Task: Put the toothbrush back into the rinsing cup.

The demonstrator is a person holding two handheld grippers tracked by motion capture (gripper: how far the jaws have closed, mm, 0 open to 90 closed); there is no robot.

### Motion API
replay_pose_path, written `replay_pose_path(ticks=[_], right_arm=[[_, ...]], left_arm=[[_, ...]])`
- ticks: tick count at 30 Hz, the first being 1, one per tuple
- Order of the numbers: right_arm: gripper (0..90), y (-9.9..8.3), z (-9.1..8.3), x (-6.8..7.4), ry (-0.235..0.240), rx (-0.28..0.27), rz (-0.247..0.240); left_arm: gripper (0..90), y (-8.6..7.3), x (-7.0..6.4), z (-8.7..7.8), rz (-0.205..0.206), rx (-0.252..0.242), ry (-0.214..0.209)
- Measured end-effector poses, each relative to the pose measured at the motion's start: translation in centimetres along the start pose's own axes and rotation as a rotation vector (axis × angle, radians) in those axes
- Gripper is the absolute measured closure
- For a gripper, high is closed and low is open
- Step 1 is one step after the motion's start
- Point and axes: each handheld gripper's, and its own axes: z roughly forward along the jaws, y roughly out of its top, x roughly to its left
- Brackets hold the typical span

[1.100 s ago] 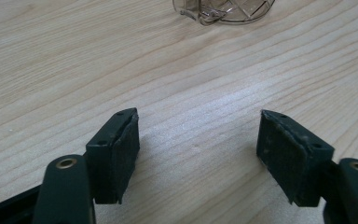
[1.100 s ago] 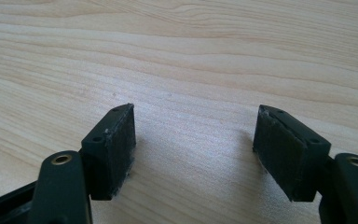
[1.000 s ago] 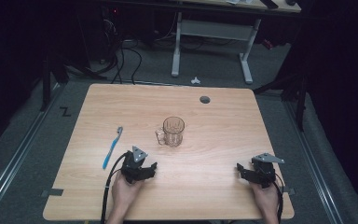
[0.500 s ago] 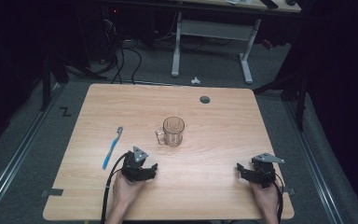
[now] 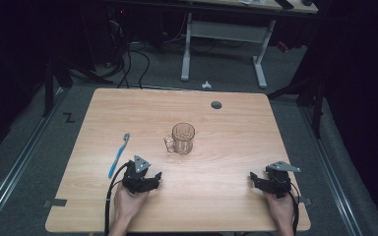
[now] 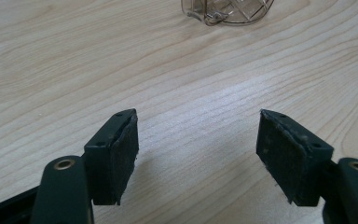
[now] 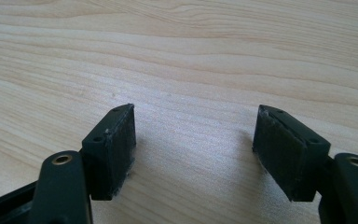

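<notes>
Glass mug: clear faceted mug [image 5: 183,138] stands upright near the middle of the tabletop [image 5: 236,142], handle toward the left claw's side; its base shows at the top of the left claw view [image 6: 227,11].
Toothbrush: blue toothbrush [image 5: 118,155] lies flat to the left of the mug, well apart from it, bristle end pointing away from the person.
Left claw: left claw [image 5: 153,177] rests low on the tabletop near the front edge, just beside the toothbrush's near end, aimed toward the mug; its jaws stand wide apart with bare wood between them.
Right claw: right claw [image 5: 254,179] sits near the front right corner, well apart from the mug; its jaws are also spread wide, gripping nothing.
Tabletop: light wood grain, with a small dark round hole [image 5: 216,104] near the far edge.
</notes>
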Motion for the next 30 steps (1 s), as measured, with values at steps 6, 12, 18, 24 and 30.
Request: replay_pose_path(ticks=[6,12,18,24,30], right_arm=[[30.1,0.0,0.0,0.0,0.000,-0.001,-0.001],[30.1,0.0,0.0,0.0,0.001,0.000,0.000],[30.1,0.0,0.0,0.0,0.001,0.000,0.000],[30.1,0.0,0.0,0.0,0.000,0.000,0.002],[29.9,0.0,0.0,0.0,0.000,0.000,0.001]], left_arm=[[29.9,-0.1,0.3,-0.8,-0.002,-0.011,0.006],[30.4,-0.1,0.8,-1.4,-0.024,-0.013,0.013],[31.3,-0.2,1.4,-2.2,-0.037,0.000,0.020],[28.7,-0.4,1.9,-3.0,-0.035,0.001,0.021],[28.4,-0.5,2.5,-3.8,-0.038,-0.004,0.031]])
